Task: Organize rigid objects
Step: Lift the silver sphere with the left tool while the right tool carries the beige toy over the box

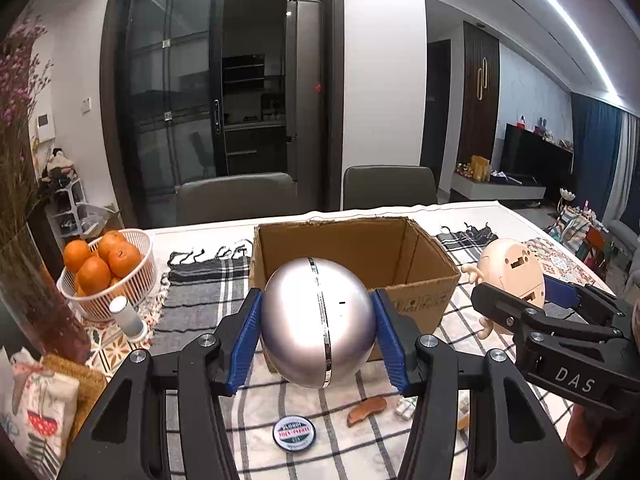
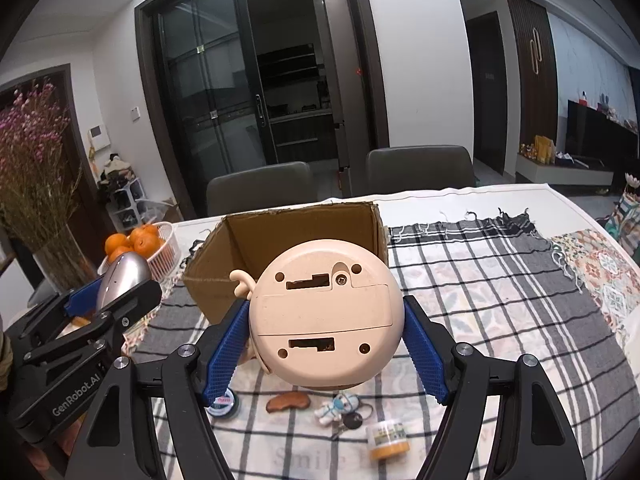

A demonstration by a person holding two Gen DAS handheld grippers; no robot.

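My left gripper [image 1: 318, 322] is shut on a silver egg-shaped object [image 1: 318, 320] and holds it above the table, just in front of an open cardboard box [image 1: 420, 276]. My right gripper [image 2: 326, 328] is shut on a beige round toy [image 2: 324, 320], underside toward the camera, also held up in front of the box [image 2: 208, 280]. The right gripper and toy [image 1: 516, 272] show at the right of the left wrist view. The left gripper with the silver object [image 2: 120, 280] shows at the left of the right wrist view.
On the checked cloth [image 2: 500, 300] below lie a round tin [image 1: 295, 433], a brown wooden piece [image 1: 366, 410], an astronaut keychain [image 2: 338, 408] and a small yellow jar [image 2: 388, 438]. A basket of oranges [image 1: 106, 268], a white cylinder [image 1: 128, 316] and a vase of dried flowers [image 1: 24, 240] stand left.
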